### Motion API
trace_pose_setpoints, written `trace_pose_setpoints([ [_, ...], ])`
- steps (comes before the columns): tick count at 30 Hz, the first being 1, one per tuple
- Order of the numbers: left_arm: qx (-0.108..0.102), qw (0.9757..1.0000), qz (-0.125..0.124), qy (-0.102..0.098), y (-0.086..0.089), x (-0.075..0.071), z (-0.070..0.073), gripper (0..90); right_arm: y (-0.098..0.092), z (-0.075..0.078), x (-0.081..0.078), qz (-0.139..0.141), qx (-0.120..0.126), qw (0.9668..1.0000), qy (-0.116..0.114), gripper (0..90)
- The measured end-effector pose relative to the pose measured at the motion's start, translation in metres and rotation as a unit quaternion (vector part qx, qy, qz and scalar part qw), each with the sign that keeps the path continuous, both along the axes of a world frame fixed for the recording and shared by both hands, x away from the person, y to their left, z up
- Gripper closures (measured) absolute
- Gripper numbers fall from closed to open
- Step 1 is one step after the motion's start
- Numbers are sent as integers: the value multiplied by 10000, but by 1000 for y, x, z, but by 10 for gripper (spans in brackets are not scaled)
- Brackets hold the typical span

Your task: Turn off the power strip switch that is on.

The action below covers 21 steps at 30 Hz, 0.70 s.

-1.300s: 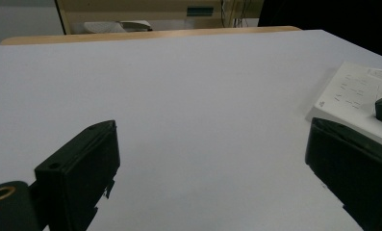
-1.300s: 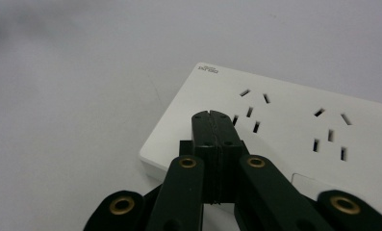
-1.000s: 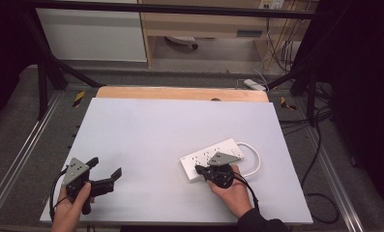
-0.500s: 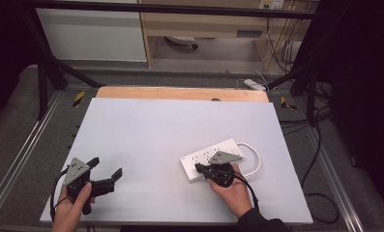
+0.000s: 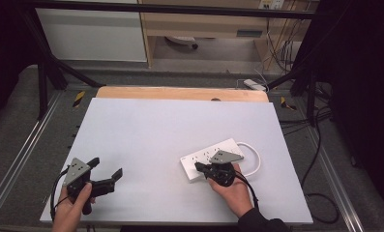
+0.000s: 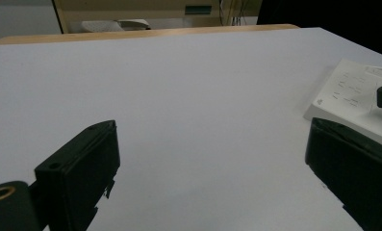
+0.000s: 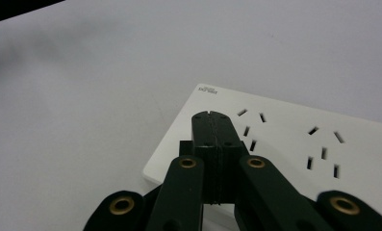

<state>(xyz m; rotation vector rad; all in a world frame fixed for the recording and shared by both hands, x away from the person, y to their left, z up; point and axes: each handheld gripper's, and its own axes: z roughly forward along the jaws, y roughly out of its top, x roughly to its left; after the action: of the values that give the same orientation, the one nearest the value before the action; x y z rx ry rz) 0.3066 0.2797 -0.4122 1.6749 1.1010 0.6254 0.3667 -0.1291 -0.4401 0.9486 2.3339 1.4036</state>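
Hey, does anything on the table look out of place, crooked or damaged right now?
Nothing stands out. The white power strip lies flat and intact on the table, set diagonally, its cord looped neatly behind it.

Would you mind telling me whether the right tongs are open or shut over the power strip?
Shut: the right tongs have both jaws pressed together, empty, above the power strip.
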Motion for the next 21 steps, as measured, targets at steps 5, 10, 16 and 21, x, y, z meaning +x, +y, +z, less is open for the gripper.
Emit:
trace_pose_setpoints([
  [5, 2, 10000, 8, -12, 0, 0, 0, 48, -2, 2, 0, -51, 58, 10000, -25, 887],
  [10, -12, 10000, 10, 14, 0, 0, 0, 48, -3, 3, 2, -89, 126, 9999, 9, 847],
  [16, -17, 10000, 8, 13, 0, 0, 0, 48, -5, 7, 2, -126, 186, 9997, -48, 814],
  [21, -19, 10000, 11, 14, 0, 0, 0, 48, -7, 10, 3, -148, 196, 9997, -45, 746],
])
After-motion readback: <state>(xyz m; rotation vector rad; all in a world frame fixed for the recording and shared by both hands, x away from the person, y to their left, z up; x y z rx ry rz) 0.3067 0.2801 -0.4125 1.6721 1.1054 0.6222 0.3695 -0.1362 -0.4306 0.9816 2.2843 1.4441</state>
